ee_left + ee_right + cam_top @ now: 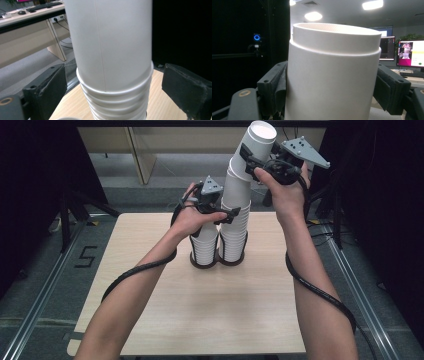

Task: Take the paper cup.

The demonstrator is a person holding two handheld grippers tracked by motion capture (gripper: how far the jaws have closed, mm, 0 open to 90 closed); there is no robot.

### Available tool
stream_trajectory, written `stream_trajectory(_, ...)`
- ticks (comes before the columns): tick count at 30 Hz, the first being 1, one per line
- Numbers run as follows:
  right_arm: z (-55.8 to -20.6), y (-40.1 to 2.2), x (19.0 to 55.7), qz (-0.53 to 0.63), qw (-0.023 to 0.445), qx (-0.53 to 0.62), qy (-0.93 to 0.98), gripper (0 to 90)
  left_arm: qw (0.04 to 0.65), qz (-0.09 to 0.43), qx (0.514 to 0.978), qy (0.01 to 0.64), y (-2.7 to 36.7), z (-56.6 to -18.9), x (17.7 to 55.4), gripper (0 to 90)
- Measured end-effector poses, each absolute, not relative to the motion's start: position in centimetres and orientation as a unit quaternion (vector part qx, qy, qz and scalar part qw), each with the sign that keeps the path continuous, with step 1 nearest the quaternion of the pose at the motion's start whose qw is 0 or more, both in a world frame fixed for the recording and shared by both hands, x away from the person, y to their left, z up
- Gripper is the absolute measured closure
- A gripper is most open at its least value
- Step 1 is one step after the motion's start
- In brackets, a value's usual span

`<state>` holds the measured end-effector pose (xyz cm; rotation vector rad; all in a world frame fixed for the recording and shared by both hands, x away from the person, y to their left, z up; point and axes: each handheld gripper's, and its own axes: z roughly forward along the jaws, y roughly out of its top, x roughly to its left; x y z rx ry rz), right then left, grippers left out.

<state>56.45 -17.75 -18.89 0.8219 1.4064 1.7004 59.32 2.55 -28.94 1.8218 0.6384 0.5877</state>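
1. A wooden table point(165, 320) carries two stacks of white paper cups, set upside down and standing side by side in a dark double-ring holder point(216, 262) near the table's far middle.
2. The short stack point(205, 245) stands on the holder's left ring, partly hidden behind the person's left hand.
3. The tall stack point(235, 227) stands on the right ring, touching or just beside the short one; its rims form a ribbed column.
4. The left gripper point(227, 215) sits level at the tall stack's upper rims. In the left gripper view its two black jaws stand on either side of the stack point(112, 75) with a visible gap at each wall, so it is released and presses on nothing.
5. The right gripper point(260, 157) is raised above and to the right of the tall stack, clenched on the top cup point(255, 147).
6. That top cup tilts to the right, with its closed base uppermost, and its lower end still overlaps the cup point(240, 172) beneath it.
7. In the right gripper view both black pads press flat against the sides of the top cup point(332, 82), whose recessed base rim faces up.
8. Each hand trails a black cable point(320, 290) along the forearm.
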Motion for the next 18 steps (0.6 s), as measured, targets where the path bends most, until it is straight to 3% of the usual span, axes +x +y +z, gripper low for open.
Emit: stream_trajectory(18, -20.2, -19.3, 53.2, 0.674, 0.382, 0.313, 0.549, 22.0, 0.563, 0.253, 0.746, 0.25, 6.2, -28.4, 54.6, 6.4)
